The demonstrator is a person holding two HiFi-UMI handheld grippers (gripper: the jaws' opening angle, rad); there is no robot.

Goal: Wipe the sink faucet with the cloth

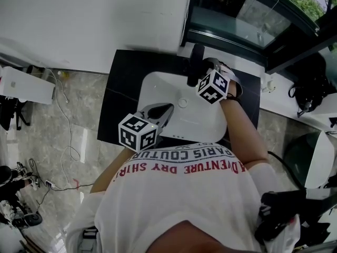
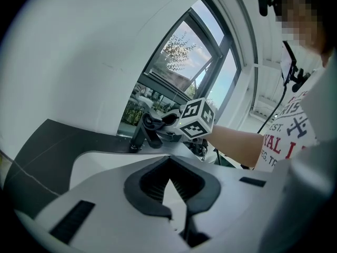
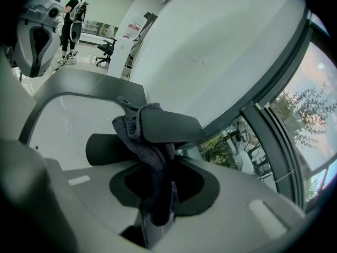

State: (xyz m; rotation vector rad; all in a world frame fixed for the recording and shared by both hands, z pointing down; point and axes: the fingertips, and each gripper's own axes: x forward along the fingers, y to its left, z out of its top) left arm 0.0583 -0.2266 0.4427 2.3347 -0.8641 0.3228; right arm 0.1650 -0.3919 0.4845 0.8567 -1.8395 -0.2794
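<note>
Cloth, dark grey, is pressing against black faucet at 12 o'clock of white sink, right gripper clenching it. Left gripper, jaws closed and empty, is hovering at 7 o'clock.

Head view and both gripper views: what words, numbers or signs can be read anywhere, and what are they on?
"ADVENTURE DRY SHIRT": upside down on the person's white T-shirt.
"PARIS COUTURE": same T-shirt, next line.
"EST.": same T-shirt, left gripper view; red letters beside it are cut off.
Marker cubes: black-and-white patterns, no words.
Background sign, right gripper view: too small to read.
</note>
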